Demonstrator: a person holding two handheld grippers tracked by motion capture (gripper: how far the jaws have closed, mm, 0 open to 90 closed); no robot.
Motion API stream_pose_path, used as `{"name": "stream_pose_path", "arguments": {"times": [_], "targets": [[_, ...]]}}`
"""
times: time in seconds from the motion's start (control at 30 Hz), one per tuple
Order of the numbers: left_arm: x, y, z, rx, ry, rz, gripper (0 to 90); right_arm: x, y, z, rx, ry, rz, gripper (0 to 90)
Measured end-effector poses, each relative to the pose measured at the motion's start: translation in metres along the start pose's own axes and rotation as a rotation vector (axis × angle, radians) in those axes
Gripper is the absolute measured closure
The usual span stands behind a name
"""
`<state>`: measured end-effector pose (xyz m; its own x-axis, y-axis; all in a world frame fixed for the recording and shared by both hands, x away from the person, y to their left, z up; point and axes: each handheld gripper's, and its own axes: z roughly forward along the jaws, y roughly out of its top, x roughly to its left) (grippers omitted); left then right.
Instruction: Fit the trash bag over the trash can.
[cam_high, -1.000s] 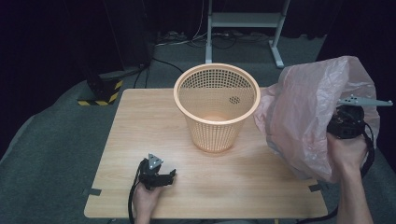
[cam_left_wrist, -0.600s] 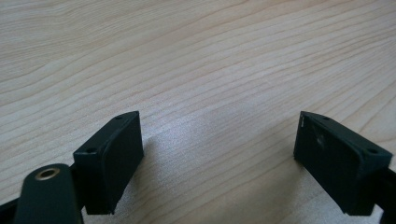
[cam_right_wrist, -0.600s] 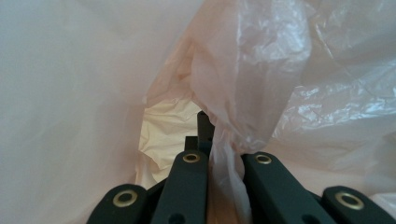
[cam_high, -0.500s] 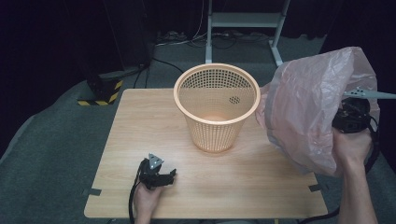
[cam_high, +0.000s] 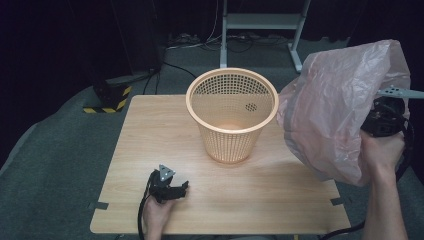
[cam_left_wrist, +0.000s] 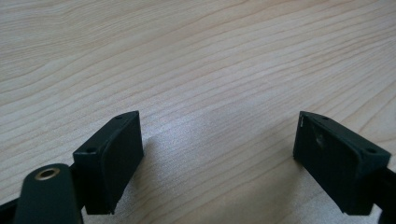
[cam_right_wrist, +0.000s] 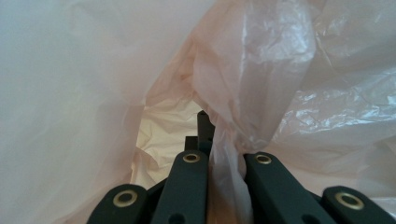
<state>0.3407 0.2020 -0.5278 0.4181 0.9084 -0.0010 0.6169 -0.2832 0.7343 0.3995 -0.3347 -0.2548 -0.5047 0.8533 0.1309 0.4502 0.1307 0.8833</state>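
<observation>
The pink plastic bag (cam_high: 340, 107) billows at the frame's right, our right gripper (cam_right_wrist: 219, 140) clamped on its film. The orange basket (cam_high: 231, 115) stands left of it at centre. Our left gripper (cam_high: 170, 187) rests wide open, lower left. The bag's mouth stays hidden.

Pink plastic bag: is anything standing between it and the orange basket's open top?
Nothing visible does. The pink plastic bag, clamped in the right gripper, hangs just right of the orange basket, whose mouth is uncovered. The left gripper rests open on the table, well clear.
</observation>
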Motion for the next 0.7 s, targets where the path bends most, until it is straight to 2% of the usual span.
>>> {"name": "stream_pose_path", "arguments": {"times": [0.47, 0.7], "targets": [[0.0, 0.0, 0.0, 0.0, -0.001, -0.001, 15.8, 0.005, 0.02, -0.003, -0.018, -0.001, -0.027, 89.3], [0.0, 0.0, 0.0, 0.0, -0.003, -0.002, 15.8, 0.014, 0.035, -0.002, -0.013, 0.004, -0.053, 89.3]]}}
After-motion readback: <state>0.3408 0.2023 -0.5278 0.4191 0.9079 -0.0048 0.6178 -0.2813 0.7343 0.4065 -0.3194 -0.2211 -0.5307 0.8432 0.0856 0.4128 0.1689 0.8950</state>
